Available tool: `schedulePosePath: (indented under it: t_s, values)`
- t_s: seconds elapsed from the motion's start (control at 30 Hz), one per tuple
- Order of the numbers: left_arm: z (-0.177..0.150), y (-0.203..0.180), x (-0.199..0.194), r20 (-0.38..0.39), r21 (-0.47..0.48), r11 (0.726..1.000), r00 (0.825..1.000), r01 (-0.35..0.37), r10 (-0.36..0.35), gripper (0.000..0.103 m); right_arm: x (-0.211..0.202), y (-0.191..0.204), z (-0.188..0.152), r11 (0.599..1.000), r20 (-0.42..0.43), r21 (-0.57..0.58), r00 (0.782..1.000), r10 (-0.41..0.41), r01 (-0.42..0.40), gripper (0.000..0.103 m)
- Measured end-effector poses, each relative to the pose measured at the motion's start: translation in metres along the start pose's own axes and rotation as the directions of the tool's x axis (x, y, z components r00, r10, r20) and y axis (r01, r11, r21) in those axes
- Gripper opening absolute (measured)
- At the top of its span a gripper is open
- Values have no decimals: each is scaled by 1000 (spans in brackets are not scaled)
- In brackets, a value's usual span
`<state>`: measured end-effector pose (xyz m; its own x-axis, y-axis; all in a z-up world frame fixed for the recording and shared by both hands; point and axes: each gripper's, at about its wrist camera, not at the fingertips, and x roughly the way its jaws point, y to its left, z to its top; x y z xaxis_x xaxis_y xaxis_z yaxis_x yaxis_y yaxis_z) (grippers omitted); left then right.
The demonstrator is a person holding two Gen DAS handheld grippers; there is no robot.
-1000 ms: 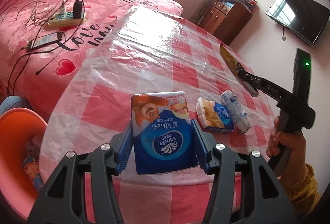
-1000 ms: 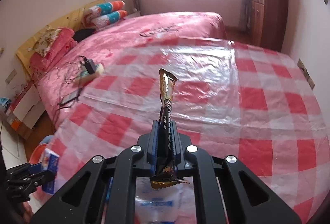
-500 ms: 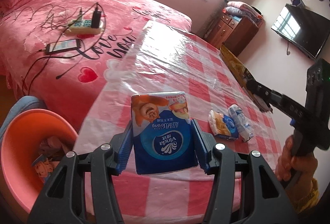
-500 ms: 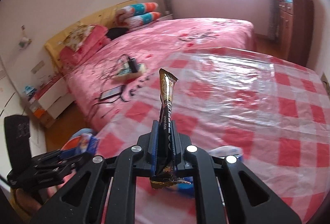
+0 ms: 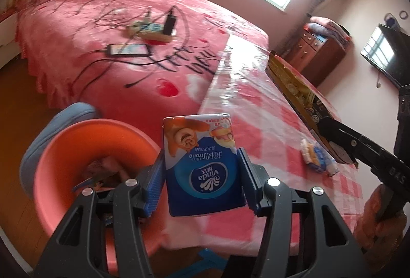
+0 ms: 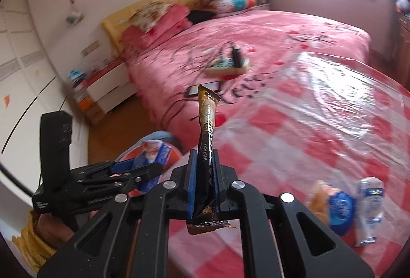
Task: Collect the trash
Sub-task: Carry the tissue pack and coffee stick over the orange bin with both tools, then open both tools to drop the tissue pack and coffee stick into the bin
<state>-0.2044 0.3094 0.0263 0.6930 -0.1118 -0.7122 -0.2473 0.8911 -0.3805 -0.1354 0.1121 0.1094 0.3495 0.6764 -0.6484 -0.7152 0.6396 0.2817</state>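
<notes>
My left gripper [image 5: 202, 175] is shut on a blue Vinda tissue pack [image 5: 202, 170] and holds it over the table's edge, beside an orange bin [image 5: 77, 150] on the floor that has trash in it. My right gripper [image 6: 203, 175] is shut on a black and gold instant coffee sachet [image 6: 207, 134], held upright above the table's left edge. The sachet [image 5: 294, 91] and right gripper [image 5: 358, 147] show at the right of the left wrist view. The left gripper [image 6: 123, 170] with the pack shows in the right wrist view, over the bin [image 6: 174, 153].
A small tissue pack [image 6: 338, 208] and a clear wrapper [image 6: 370, 198] lie on the red checked tablecloth [image 6: 320, 129]; they also show in the left wrist view [image 5: 317, 157]. A pink bed [image 5: 102, 47] with a phone [image 5: 128, 49] and power strip [image 5: 151, 30] stands beyond. Blue cushion [image 5: 64, 116] behind the bin.
Both grippers have swung left off the table toward the orange bin, each still holding its item. The bin has come closer and larger in the left wrist view.
</notes>
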Motion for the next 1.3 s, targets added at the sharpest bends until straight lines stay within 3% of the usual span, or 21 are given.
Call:
schedulePosePath:
  t_s: [0.27, 0.63, 0.7, 0.73, 0.8, 0.83, 0.87, 0.93, 1.07, 1.3]
  values:
    - [-12, 55, -17, 4, -85, 993, 997, -81, 82, 55, 38, 57, -2, 992, -90, -93, 993, 81, -90, 12]
    - [-30, 110, -19, -14, -184, 971, 989, -149, 149, 55, 100, 112, -20, 971, -247, -163, 960, 131, -174, 12]
    - [-34, 121, -16, -24, -212, 962, 985, -173, 172, 62, 109, 117, -23, 969, -277, -175, 953, 124, -177, 15]
    - [-35, 127, -14, -35, -228, 956, 983, -183, 180, 67, 112, 116, -26, 969, -284, -161, 949, 137, -189, 18]
    - [-38, 134, -13, -42, -249, 946, 978, -207, 203, 78, 111, 110, -26, 971, -277, -124, 946, 165, -205, 39]
    - [-39, 137, -12, -45, -254, 941, 975, -222, 218, 80, 108, 108, -26, 974, -262, -123, 953, 151, -188, 58]
    - [-39, 138, -12, -47, -257, 938, 973, -230, 226, 81, 103, 105, -24, 977, -242, -122, 960, 139, -172, 67]
    - [-39, 141, -12, -51, -261, 936, 972, -235, 230, 81, 92, 96, -18, 980, -200, -113, 970, 141, -165, 68]
    - [-36, 137, -13, -42, -258, 937, 972, -235, 232, 82, 66, 75, -5, 990, -93, -84, 990, 106, -114, 79]
    - [-27, 114, -14, -19, -220, 949, 974, -224, 226, 84, 30, 40, 3, 999, 24, -43, 1000, 13, -12, 87]
